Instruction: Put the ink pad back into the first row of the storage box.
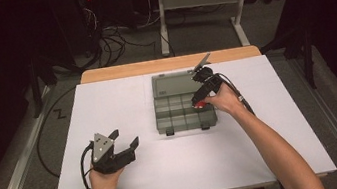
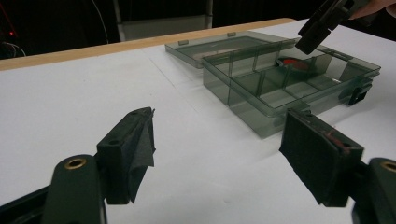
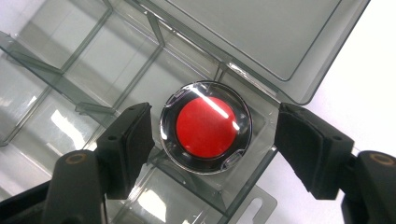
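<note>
High view: white worktop (image 1: pixel 134 180) carrying a smoky grey compartment box (image 1: pixel 175 116), lid (image 1: pixel 170 83) thrown flat back toward the far edge, presumably so that every cell lies reachable from above. Right gripper (image 1: pixel 203 76) tipped down over the box's far right corner, a hand wrapped round its handle. Left gripper (image 1: pixel 126 137) parked well apart near the front left, low over bare worktop, fingers spread and holding nothing; probably idle, kept out of the way.

Left gripper view: fingers (image 2: pixel 133 149) wide apart with only white surface between them. Beyond, the box (image 2: pixel 261 105) with its partitions, a glimpse of the red disc (image 2: pixel 292 63) in a far cell, and the other gripper's tip (image 2: pixel 317 30) hanging just above that cell.

Right gripper view: looking almost straight down into the corner cell beside the lid hinge. There, lying flat on the cell floor, a round red disc (image 3: pixel 206 127) with a shiny clear rim. Fingers (image 3: pixel 128 144) open, one on each side of the disc, well centred on it, touching neither disc nor rim as far as can be judged. Height above the disc hard to tell. Such a straddle suits either a pick-up or a fresh release.
</note>
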Motion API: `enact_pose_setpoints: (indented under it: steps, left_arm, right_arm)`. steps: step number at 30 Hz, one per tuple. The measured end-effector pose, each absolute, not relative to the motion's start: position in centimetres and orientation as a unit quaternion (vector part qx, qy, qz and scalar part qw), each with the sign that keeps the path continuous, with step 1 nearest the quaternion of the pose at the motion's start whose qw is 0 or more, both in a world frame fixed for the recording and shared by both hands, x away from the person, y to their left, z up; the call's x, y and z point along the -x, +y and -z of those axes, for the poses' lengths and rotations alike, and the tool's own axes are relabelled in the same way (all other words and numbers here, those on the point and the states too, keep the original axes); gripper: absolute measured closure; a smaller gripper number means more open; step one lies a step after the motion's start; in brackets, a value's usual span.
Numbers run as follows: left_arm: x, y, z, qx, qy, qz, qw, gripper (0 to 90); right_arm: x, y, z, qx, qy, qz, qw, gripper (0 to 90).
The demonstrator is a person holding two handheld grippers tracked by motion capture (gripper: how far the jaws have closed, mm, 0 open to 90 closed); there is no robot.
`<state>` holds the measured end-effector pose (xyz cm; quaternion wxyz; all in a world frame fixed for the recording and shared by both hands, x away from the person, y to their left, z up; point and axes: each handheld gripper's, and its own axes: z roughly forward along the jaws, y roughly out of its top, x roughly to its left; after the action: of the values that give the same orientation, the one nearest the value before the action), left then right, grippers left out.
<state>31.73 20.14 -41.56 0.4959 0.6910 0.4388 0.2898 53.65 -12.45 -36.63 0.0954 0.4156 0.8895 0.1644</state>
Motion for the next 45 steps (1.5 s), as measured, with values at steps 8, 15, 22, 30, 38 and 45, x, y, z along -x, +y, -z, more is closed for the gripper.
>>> enact_pose_setpoints:
  steps: [8,15,22,30,38,45]
  left_arm:
    - [-31.7,20.1,41.6,-0.692,0.439,-0.291,0.494,26.2]
    - [-31.5,20.0,41.5,-0.693,0.435,-0.293,0.495,26.2]
    - [-31.4,19.9,41.5,-0.694,0.435,-0.296,0.492,26.2]
    - [-31.5,19.8,41.6,-0.697,0.435,-0.298,0.487,26.2]
    - [-31.5,19.8,41.5,-0.697,0.434,-0.297,0.488,26.3]
    - [-31.6,19.9,41.6,-0.695,0.438,-0.298,0.486,26.4]
  right_arm:
    - [-53.3,-12.9,36.0,-0.421,0.883,-0.182,0.094,33.1]
    - [-52.8,-13.6,35.6,-0.422,0.880,-0.188,0.105,38.0]
    - [-52.3,-14.1,35.2,-0.421,0.879,-0.196,0.104,39.7]
    - [-51.6,-14.8,34.8,-0.418,0.878,-0.210,0.103,40.2]
    - [-51.2,-15.3,34.5,-0.421,0.873,-0.222,0.105,41.7]
    - [-50.7,-15.4,34.2,-0.417,0.873,-0.231,0.104,42.4]
